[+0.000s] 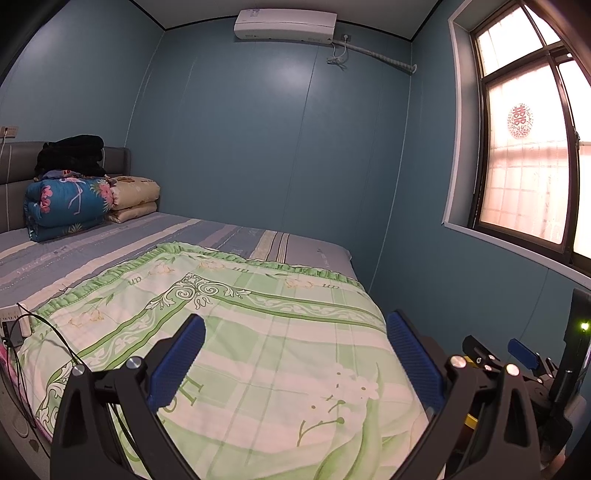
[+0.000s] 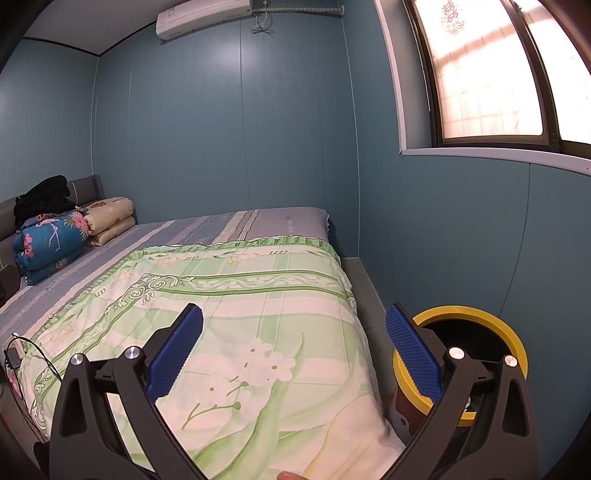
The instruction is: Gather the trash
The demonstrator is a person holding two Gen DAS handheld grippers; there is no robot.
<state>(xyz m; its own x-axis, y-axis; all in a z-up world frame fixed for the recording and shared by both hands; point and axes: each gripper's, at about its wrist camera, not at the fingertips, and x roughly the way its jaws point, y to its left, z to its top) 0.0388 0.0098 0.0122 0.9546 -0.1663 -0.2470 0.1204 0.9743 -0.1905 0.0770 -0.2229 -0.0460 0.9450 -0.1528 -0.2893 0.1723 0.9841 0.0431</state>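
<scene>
My left gripper (image 1: 295,354) is open and empty, held above the foot of a bed with a green floral quilt (image 1: 236,332). My right gripper (image 2: 293,350) is open and empty too, over the same quilt (image 2: 243,317). A trash bin with a yellow rim (image 2: 476,314) and a dark inside stands on the floor right of the bed, just behind my right finger. The right gripper also shows at the lower right of the left wrist view (image 1: 517,354). I see no loose trash on the bed.
Folded quilts (image 1: 70,203) and dark clothes (image 1: 70,153) are stacked by the headboard. A power strip with cables (image 1: 16,325) lies at the bed's left edge. Blue walls close in behind and to the right, with a window (image 1: 528,177) and an air conditioner (image 1: 286,24).
</scene>
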